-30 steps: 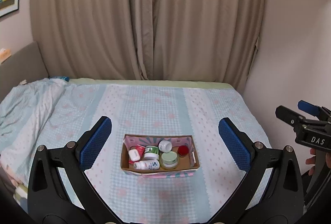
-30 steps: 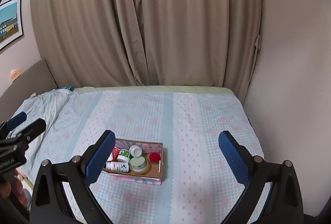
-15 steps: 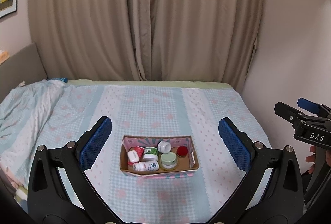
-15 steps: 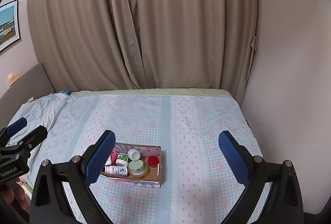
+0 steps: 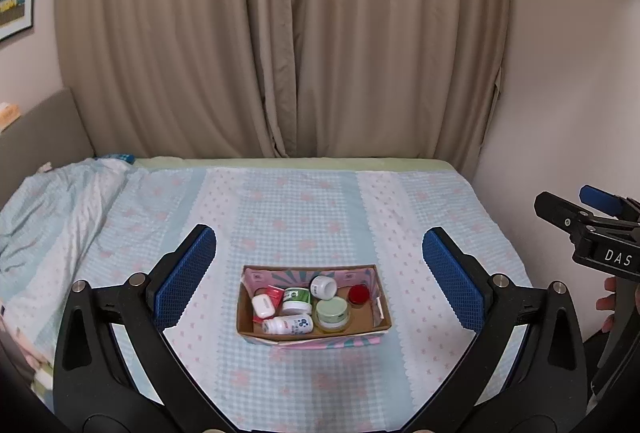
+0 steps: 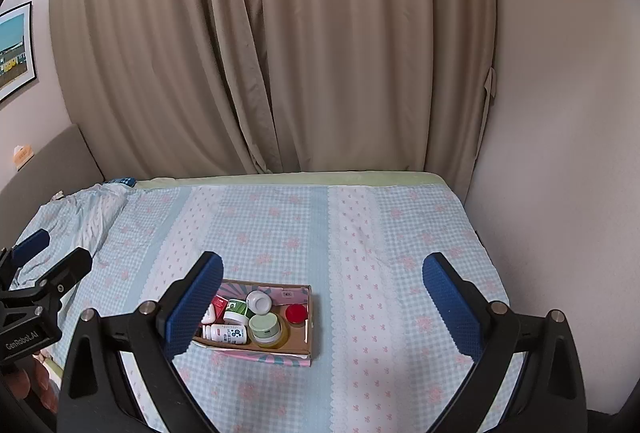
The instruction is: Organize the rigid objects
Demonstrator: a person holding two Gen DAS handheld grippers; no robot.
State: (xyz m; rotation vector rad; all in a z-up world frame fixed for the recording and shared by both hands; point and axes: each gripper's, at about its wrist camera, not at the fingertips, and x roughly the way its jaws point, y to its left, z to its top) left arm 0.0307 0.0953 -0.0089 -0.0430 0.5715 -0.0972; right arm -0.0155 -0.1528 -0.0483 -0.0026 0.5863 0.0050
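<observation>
Your cardboard box (image 5: pixel 312 333) on the bed (image 5: pixel 280 209) holds small jars and bottles; your left gripper (image 5: pixel 318 277) and right gripper (image 6: pixel 322 307) hover wide open, holding nothing

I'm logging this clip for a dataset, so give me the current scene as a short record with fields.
setting: bed with a blue checked sheet, beige curtains behind
container: open cardboard box resting on the sheet
contents: white bottle lying on its side, green-lidded jar, red-lidded jar, other small containers
left gripper: open, empty, above the bed and facing the box
right gripper: open, empty, box seen towards its left finger
contact: neither gripper touches the box
</observation>
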